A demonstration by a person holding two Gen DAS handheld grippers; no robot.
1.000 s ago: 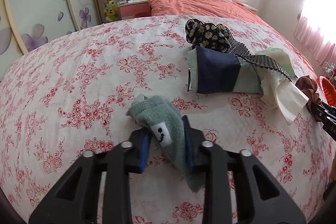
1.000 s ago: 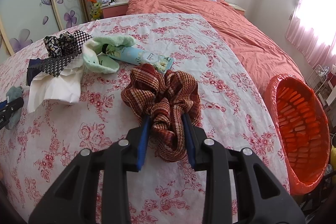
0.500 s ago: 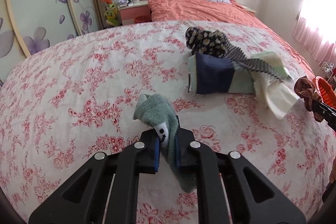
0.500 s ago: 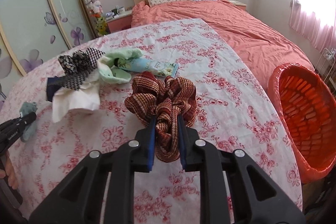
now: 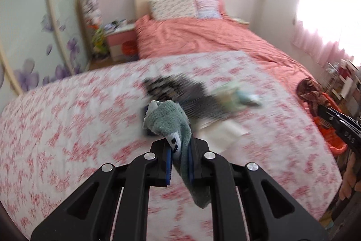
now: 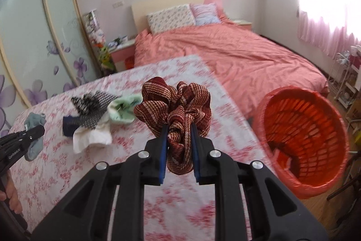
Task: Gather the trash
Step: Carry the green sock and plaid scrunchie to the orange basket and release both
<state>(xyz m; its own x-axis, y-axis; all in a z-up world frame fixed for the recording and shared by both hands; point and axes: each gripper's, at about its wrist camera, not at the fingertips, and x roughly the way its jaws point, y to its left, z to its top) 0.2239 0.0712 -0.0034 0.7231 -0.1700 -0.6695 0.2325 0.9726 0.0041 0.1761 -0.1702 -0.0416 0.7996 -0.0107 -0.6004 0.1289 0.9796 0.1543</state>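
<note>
My left gripper (image 5: pixel 179 150) is shut on a grey-green sock (image 5: pixel 171 123), which hangs lifted above the floral bedspread (image 5: pixel 67 119). My right gripper (image 6: pixel 179 139) is shut on a bunched dark-red striped cloth (image 6: pixel 178 103), also held up off the bed. An orange slatted basket (image 6: pixel 304 139) stands on the floor at the bed's right side, below and right of the red cloth. From the left wrist view, the right gripper (image 5: pixel 320 108) shows at the far right edge, with the red cloth (image 5: pixel 310 92) over the basket (image 5: pixel 327 132).
A blurred pile stays on the bedspread: black mesh cloth (image 6: pixel 92 107), white tissue (image 6: pixel 90 137), navy item (image 6: pixel 68 125), mint-green cloth (image 6: pixel 123 110). A salmon-covered bed (image 6: pixel 225 53) with pillows lies beyond, a nightstand (image 6: pixel 121 51) and sliding wardrobe doors (image 6: pixel 29 44) to the left.
Both grippers closed tighter on their cloths and rose off the bedspread. The right one swung toward the orange basket; the left one carried the sock up and rightward.
</note>
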